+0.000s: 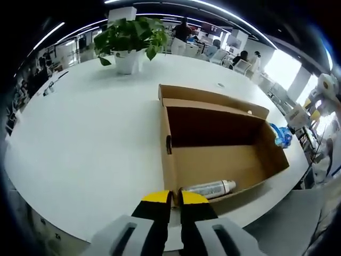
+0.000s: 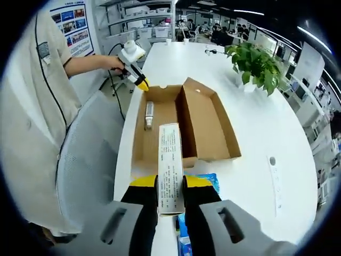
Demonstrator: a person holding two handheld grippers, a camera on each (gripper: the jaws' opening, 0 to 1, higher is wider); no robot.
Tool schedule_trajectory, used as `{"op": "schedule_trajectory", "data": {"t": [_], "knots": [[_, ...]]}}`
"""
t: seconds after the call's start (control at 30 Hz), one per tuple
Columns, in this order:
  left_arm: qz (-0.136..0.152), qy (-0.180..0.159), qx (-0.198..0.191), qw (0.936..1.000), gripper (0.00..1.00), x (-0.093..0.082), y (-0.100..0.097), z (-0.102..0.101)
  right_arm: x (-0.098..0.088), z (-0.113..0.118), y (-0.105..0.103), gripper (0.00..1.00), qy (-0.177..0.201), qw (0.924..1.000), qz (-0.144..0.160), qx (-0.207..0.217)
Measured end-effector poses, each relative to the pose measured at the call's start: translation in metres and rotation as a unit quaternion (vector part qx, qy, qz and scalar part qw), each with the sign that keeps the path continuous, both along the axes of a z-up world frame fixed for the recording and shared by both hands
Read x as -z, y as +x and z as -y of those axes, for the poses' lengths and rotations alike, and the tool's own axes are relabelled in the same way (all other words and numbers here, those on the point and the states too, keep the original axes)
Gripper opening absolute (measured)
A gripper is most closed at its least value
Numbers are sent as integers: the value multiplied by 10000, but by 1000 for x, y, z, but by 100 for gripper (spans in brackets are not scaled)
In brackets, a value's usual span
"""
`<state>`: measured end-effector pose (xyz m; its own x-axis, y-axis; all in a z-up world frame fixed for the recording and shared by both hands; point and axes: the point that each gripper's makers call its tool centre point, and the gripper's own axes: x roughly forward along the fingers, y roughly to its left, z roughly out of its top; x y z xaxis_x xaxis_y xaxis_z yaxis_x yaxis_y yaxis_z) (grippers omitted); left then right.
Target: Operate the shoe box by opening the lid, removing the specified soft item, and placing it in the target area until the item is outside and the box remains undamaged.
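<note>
The brown cardboard shoe box [image 1: 176, 165] lies open on the white table [image 1: 85, 138], its lid [image 1: 213, 98] folded back. A silvery tube [image 1: 210, 188] rests inside against the near wall. My left gripper [image 1: 176, 200] hovers just outside that wall, jaws together with nothing between them. In the right gripper view the box [image 2: 144, 149] sits ahead with the tube [image 2: 149, 114] in its left half and the lid [image 2: 208, 122] lying open to the right. My right gripper [image 2: 170, 189] is shut on a long white printed pack [image 2: 170, 160], held above the box's near end. The left gripper [image 2: 139, 81] hangs over the far corner.
A potted plant [image 1: 128, 42] [image 2: 256, 64] stands further along the table. A blue packet [image 1: 281, 136] [image 2: 209, 178] lies on the table beside the box. A person [image 2: 32, 117] stands at the table's edge by a grey chair [image 2: 90, 160]. Desks and seated people are behind.
</note>
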<state>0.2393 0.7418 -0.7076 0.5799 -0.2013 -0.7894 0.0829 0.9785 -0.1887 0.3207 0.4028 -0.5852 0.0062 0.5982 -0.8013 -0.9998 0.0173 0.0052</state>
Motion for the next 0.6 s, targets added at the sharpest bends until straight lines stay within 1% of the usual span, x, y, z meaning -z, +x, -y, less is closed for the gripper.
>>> {"op": "schedule_trajectory", "data": {"t": [0.37,0.6], "knots": [[-45,4,9,10000,6,0,0,0,-2,33,25,15,-95,9996,82,234],[-74,12,29,10000,6,1,0,0,3,53,39,15,-224,9991,89,363]]}}
